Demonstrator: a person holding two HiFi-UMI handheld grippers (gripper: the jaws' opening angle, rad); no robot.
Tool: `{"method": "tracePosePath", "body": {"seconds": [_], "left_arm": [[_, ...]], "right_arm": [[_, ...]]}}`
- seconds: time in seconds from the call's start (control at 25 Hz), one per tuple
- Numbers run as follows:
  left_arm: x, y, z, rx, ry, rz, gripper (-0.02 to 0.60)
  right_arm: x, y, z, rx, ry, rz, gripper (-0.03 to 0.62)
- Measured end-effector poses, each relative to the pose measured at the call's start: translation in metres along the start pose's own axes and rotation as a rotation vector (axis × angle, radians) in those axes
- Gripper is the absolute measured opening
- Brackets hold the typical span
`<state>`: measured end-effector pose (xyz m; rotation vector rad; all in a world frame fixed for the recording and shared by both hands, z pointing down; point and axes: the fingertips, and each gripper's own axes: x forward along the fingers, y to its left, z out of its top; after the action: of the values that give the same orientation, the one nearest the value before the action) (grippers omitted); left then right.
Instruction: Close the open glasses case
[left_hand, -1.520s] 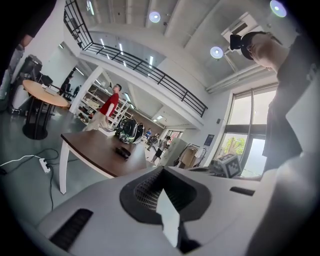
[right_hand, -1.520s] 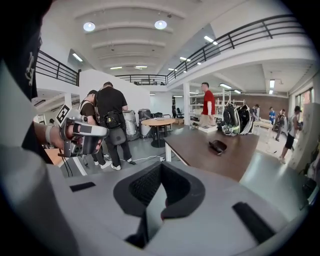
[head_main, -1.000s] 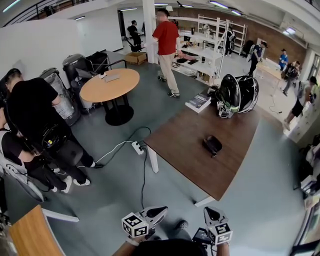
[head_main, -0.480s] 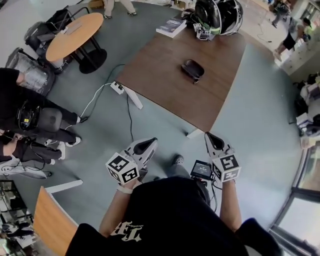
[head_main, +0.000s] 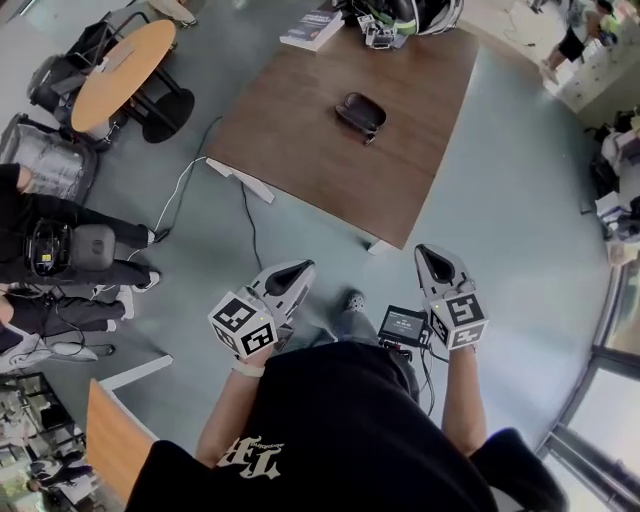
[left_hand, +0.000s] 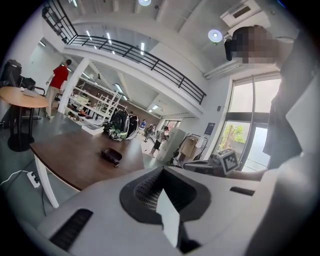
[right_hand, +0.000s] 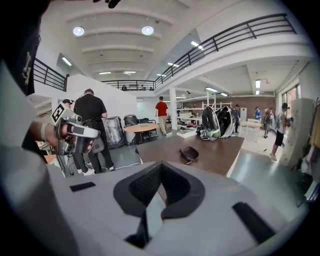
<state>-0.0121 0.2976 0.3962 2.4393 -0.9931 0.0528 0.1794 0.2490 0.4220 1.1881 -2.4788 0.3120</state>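
1. At the left edge of the head view are people in dark clothes (head_main: 60, 250). A round wooden table (head_main: 118, 62) stands in the upper left corner.
2. A white power strip (head_main: 238, 180) lies on the grey floor just beside the left leg of the brown table (head_main: 300, 150).
3. The brown table fills the upper middle of the frame. A book (head_main: 312, 25) lies near its far edge, with a dark helmet-like bundle (head_main: 410, 14) to the right of it.
4. The glasses case (head_main: 361, 112) lies near the middle of the brown table, apart from the other things. It is dark and seems to lie open. Both gripper views show it well ahead, small, on the tabletop (left_hand: 111, 155) (right_hand: 189, 153).
5. The left gripper (head_main: 300, 268) is held low, at lower centre-left of the head view, over the floor and well apart from the table. Its own view shows its jaws together (left_hand: 162, 171) with nothing between them.
6. A small device with a screen (head_main: 405, 325) sits at the person's waist, between the two grippers.
7. The right gripper (head_main: 432, 252) is at lower centre-right and points toward the table's near corner. Its jaws are also pressed together and empty (right_hand: 160, 165).
8. A person (head_main: 575, 35) walks at the upper right corner.
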Motion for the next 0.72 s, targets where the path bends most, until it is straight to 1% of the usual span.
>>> {"method": "tracePosePath", "body": {"seconds": [0.12,0.36,0.52,0.72], "left_arm": [[0.012,-0.002,-0.003,0.007,0.020,-0.018,0.005],[0.018,0.001,0.001,0.002,0.016,-0.031,0.005],[0.021,0.015,0.002,-0.009,0.017,-0.044,0.005],[0.028,0.038,0.016,-0.016,0.010,-0.079,0.005]], "right_arm": [[-0.005,-0.011,-0.009,0.031,0.005,-0.021,-0.014],[-0.006,-0.019,-0.018,0.046,0.033,-0.038,-0.014],[0.003,-0.020,-0.013,0.042,0.041,-0.053,-0.014],[0.019,-0.023,0.001,0.034,0.050,-0.094,-0.014]]}}
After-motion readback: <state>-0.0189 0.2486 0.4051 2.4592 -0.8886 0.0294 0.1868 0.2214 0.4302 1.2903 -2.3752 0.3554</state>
